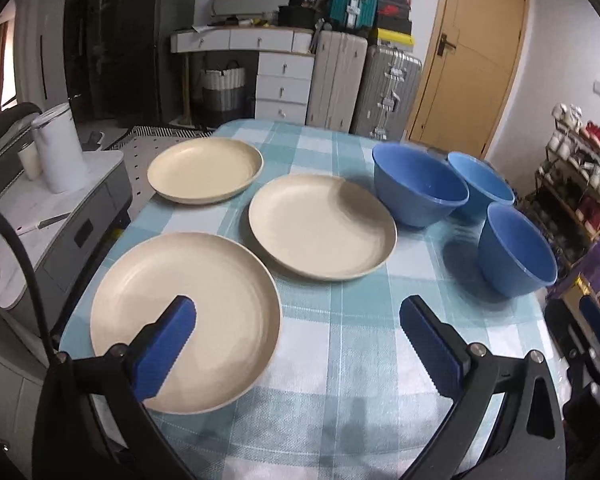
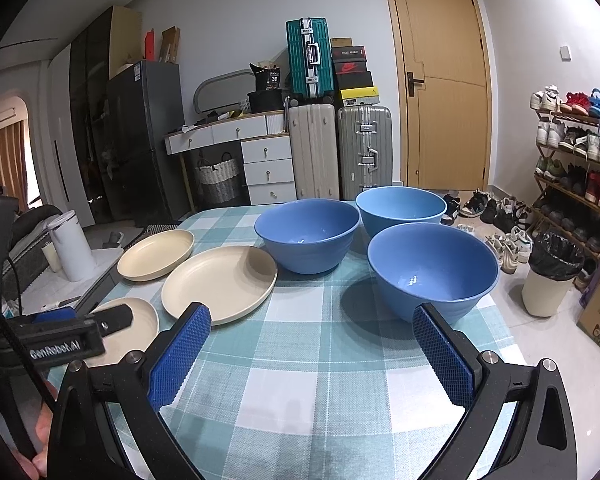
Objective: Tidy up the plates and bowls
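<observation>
Three cream plates lie apart on the checked tablecloth: a near plate (image 1: 180,320) (image 2: 140,322), a middle plate (image 1: 320,226) (image 2: 220,280) and a far plate (image 1: 204,170) (image 2: 156,254). Three blue bowls stand upright to their right: a near bowl (image 1: 516,250) (image 2: 432,268), a middle bowl (image 1: 418,188) (image 2: 306,234) and a far bowl (image 1: 480,178) (image 2: 400,208). My left gripper (image 1: 298,346) is open, its left finger over the near plate. My right gripper (image 2: 312,354) is open and empty, just short of the near bowl. The left gripper's body (image 2: 60,340) shows in the right wrist view.
The table (image 1: 340,400) with the teal checked cloth ends close behind the bowls and beside the plates. A low cabinet with a white kettle (image 1: 60,148) stands left. Suitcases (image 2: 340,152), a drawer unit, a door, a shoe rack (image 2: 576,160) and a bin (image 2: 552,276) lie beyond.
</observation>
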A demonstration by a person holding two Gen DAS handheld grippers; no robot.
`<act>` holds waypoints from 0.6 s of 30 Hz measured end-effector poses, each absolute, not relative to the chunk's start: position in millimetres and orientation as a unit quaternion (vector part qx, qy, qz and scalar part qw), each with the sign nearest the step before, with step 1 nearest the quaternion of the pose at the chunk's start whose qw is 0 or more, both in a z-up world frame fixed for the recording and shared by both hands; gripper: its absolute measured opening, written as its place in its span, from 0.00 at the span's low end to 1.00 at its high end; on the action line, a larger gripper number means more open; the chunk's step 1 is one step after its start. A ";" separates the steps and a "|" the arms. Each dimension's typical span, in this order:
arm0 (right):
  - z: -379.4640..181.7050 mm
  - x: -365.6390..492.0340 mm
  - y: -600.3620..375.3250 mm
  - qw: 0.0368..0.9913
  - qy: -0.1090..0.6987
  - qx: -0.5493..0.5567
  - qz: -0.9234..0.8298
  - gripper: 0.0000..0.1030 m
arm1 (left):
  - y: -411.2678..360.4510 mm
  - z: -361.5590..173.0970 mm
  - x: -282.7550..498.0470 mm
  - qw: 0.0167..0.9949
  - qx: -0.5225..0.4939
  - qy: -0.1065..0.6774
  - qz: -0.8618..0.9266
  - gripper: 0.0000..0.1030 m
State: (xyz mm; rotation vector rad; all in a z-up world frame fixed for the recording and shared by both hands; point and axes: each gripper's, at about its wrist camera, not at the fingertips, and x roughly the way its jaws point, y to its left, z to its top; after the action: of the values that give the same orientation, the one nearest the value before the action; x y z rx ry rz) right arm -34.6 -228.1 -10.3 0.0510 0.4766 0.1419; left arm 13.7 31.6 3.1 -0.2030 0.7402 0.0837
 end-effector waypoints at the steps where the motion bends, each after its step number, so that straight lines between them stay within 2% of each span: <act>1: -10.2 -35.1 -228.0 0.969 0.236 0.025 0.071 0.99 | 32.2 5.1 11.4 0.929 -0.099 0.354 0.044 1.00; 10: -7.1 -40.4 -219.5 0.970 0.221 0.021 0.093 1.00 | 30.1 7.3 8.3 0.935 -0.074 0.344 0.050 1.00; 18: -8.6 -39.2 -224.5 0.966 0.230 0.050 0.102 1.00 | 38.3 8.0 4.8 0.938 -0.100 0.331 0.033 1.00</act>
State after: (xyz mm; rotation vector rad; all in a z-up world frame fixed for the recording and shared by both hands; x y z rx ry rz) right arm -39.2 -224.5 -8.6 0.1005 0.4661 0.2073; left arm 4.8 38.3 8.0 -0.2047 0.6763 0.0668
